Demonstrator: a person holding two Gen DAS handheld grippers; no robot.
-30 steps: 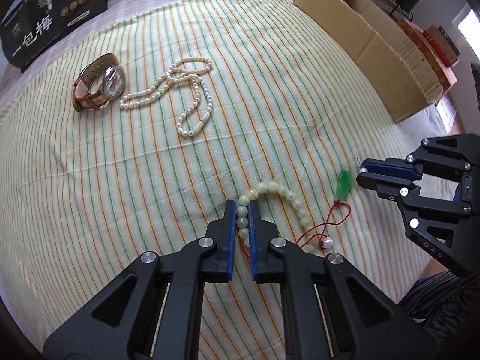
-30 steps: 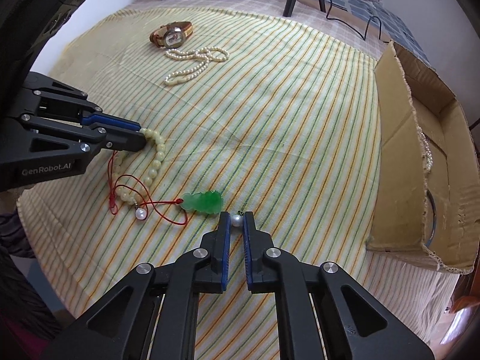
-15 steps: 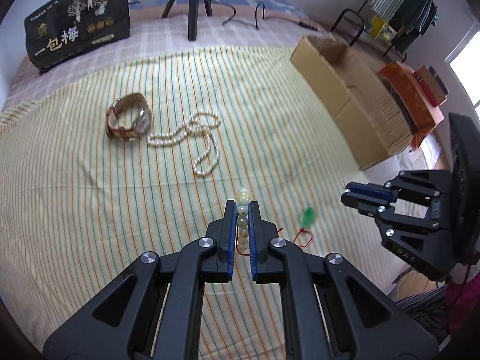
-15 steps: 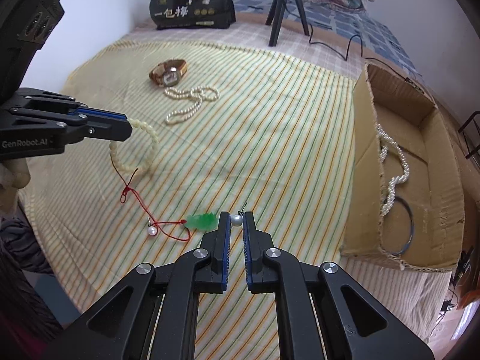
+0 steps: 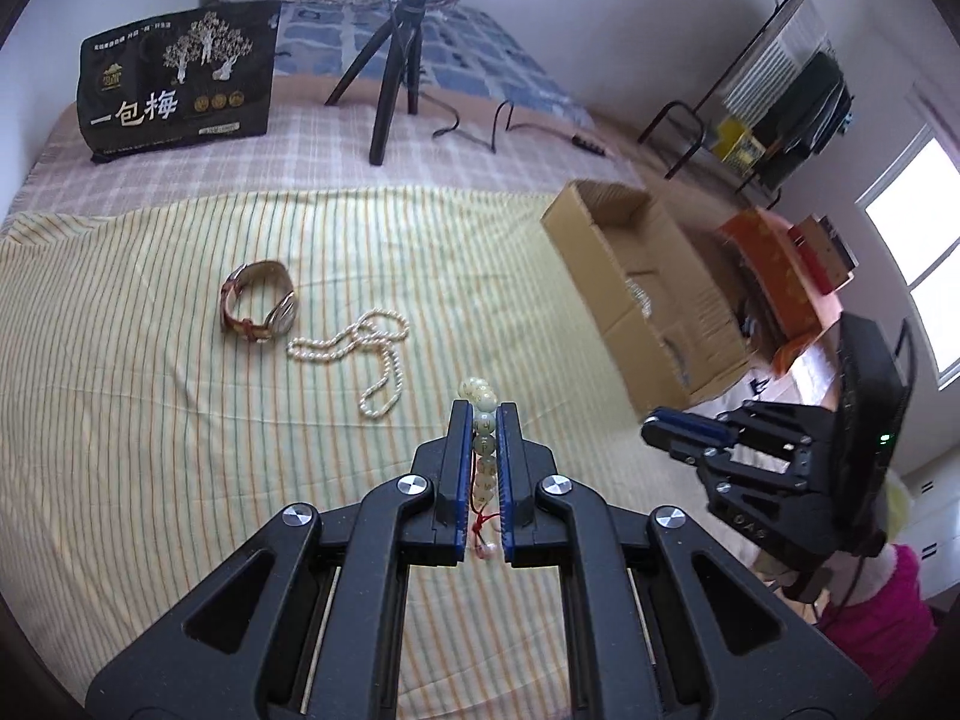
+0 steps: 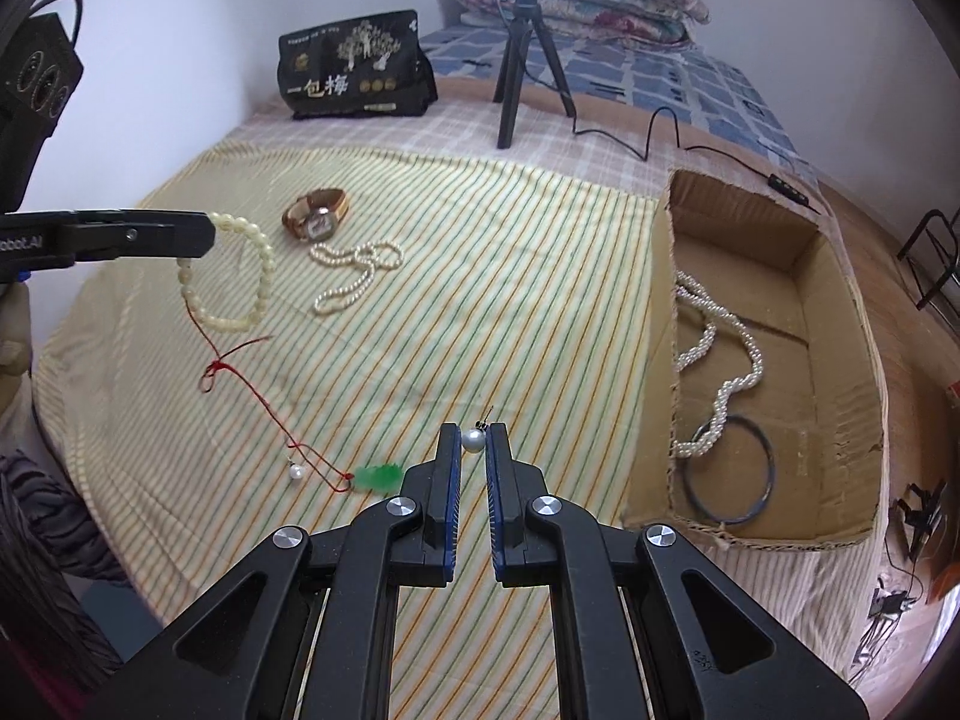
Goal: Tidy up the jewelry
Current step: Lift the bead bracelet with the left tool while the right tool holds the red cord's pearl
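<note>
Striped yellow bedcloth [image 6: 480,276] fills the frame. At left, your left gripper [image 6: 204,234] is clamped on the pale-green bead bracelet [image 6: 252,276], whose red cord [image 6: 252,384] trails to the green jade pendant [image 6: 378,476] at lower centre. Your right gripper [image 6: 473,441] pinches a small silver pearl earring [image 6: 473,440]. Moving apart could snag the cord; the earring may slip before reaching the brown cardboard box [image 6: 840,324] at right.

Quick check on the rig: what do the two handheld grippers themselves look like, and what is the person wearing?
Both the left gripper and right gripper are matte black linkage frames with silver pivot screws and blue finger pads. The left one carries white "GenRobot.AI" lettering; the right has a green indicator light. A magenta sleeve shows.
</note>
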